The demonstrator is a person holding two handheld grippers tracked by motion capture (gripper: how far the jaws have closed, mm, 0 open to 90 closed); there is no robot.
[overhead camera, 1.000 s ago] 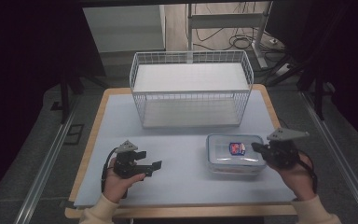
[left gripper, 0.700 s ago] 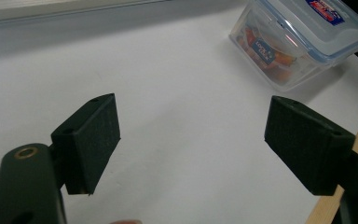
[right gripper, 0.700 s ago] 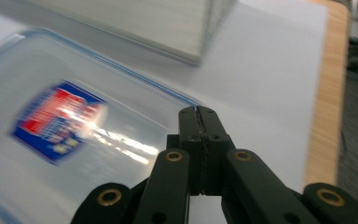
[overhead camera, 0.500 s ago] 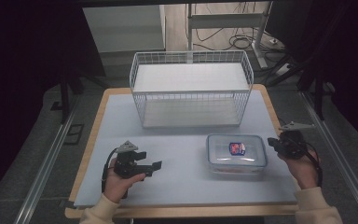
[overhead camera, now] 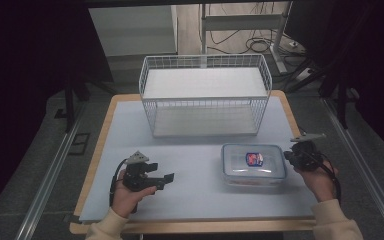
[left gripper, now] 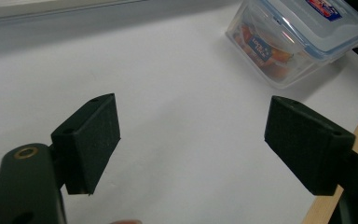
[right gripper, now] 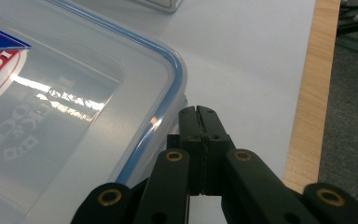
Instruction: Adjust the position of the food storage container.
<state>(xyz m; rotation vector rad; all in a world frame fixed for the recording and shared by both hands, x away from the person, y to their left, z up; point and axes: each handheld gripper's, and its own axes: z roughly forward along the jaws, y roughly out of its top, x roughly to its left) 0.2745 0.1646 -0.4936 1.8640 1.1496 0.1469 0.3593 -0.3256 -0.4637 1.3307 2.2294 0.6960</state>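
Note:
A clear plastic lunch box (overhead camera: 253, 163) with a blue-rimmed lid and a red-and-blue label lies on the white table top, right of centre. In the left gripper view the lunch box (left gripper: 298, 39) sits at the upper right, with coloured contents showing through its side. My right gripper (overhead camera: 287, 156) is shut, its tips just beside the box's right edge; the right gripper view has the tips (right gripper: 198, 112) by the lid (right gripper: 65, 107) corner. My left gripper (overhead camera: 164, 179) rests at the front left, open, nothing between its jaws (left gripper: 191, 144).
A white wire basket (overhead camera: 205, 97) stands at the back middle of the table (overhead camera: 195, 195). The table's wooden edge (right gripper: 310, 93) runs close to the right of my right gripper. Dark floor and metal rails flank the table.
My right gripper has moved right and down, from above the box's right end to just beside its right edge. The left gripper and the box stayed put.

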